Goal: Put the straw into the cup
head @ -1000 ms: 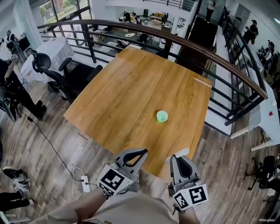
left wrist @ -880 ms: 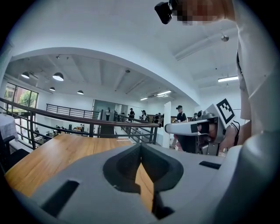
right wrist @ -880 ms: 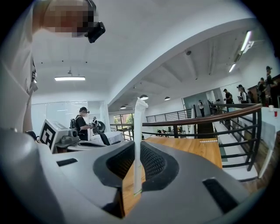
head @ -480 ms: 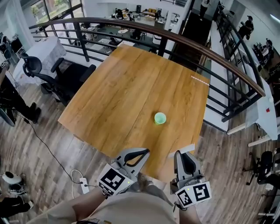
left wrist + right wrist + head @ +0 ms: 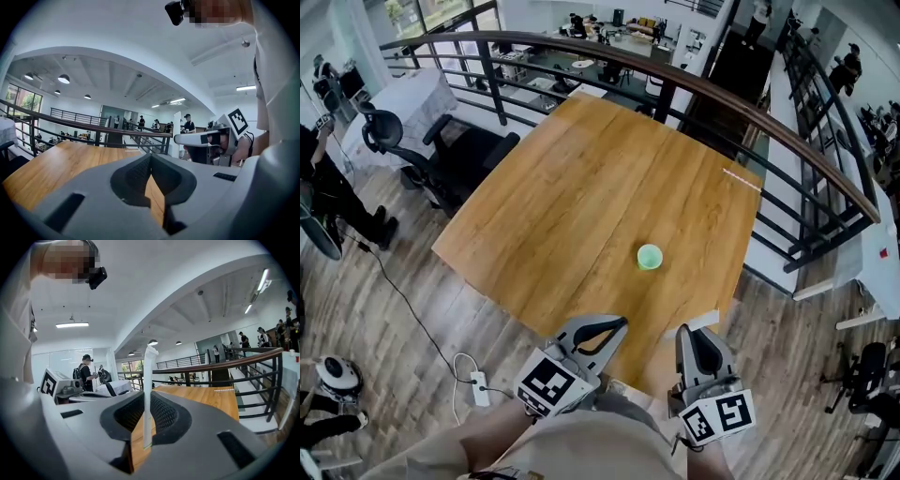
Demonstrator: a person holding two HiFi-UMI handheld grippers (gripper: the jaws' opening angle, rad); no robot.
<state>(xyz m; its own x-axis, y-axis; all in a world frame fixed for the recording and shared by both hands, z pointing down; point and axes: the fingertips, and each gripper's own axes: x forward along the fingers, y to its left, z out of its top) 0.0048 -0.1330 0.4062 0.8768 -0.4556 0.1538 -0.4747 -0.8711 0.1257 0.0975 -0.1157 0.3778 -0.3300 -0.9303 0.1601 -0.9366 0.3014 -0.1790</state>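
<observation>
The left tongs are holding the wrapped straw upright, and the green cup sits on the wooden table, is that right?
No, it is the right tongs that hold the wrapped straw upright, as the right gripper view shows; the left tongs are shut on nothing. The green cup does sit on the wooden table.

Left gripper (image 5: pixel 151 158), fingers (image 5: pixel 135 174) together, empty
</observation>
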